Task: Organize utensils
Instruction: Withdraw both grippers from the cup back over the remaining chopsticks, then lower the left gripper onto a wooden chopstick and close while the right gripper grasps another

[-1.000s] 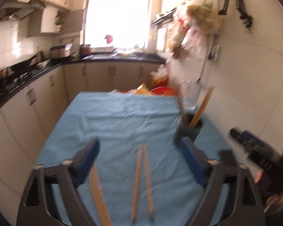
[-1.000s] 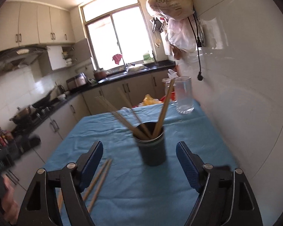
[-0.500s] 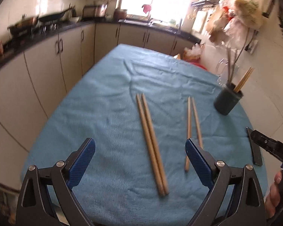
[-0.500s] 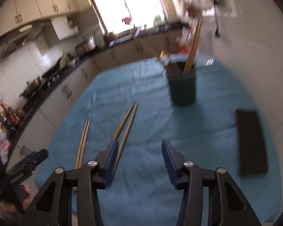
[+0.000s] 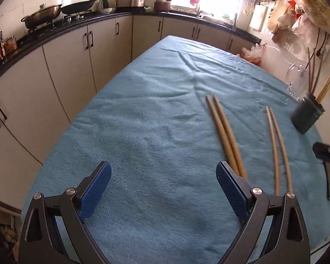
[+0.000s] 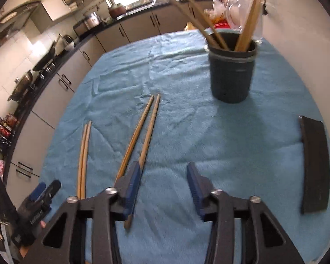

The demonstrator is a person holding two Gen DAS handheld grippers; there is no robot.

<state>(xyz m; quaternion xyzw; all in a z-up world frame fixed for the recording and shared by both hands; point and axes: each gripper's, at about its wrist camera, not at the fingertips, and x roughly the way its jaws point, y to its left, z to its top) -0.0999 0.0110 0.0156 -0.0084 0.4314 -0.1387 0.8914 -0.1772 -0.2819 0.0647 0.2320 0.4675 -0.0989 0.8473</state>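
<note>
Chopsticks: two pairs of long tan wooden chopsticks lie flat on my table's blue terry cloth (image 6: 209, 136); the thicker pair (image 5: 224, 129) is left of the thinner pair (image 5: 277, 145) in the left wrist view.
Holder: the dark round plastic utensil cup (image 6: 232, 70) stands far right on the table, already holding several upright sticks.
Left tool: my left tool (image 5: 164, 189) is spread wide and empty, hovering near the thick pair; its right pad overlaps that pair's near ends in the view, though I cannot tell whether they touch.
Right tool: my right tool (image 6: 162, 189) is partly spread and empty, its left pad just beside the near ends of the thinner pair (image 6: 140, 136), with the thick pair (image 6: 83, 156) further left.
Handling: I judge the sticks light, stiff and smooth, likely to roll or scissor apart on the soft nap.
Hold: I would pinch a pair together across its width near the thick end, so that both tips swing into the cup.
Other: a flat black rectangular pad (image 6: 314, 165) lies at the right edge.
</note>
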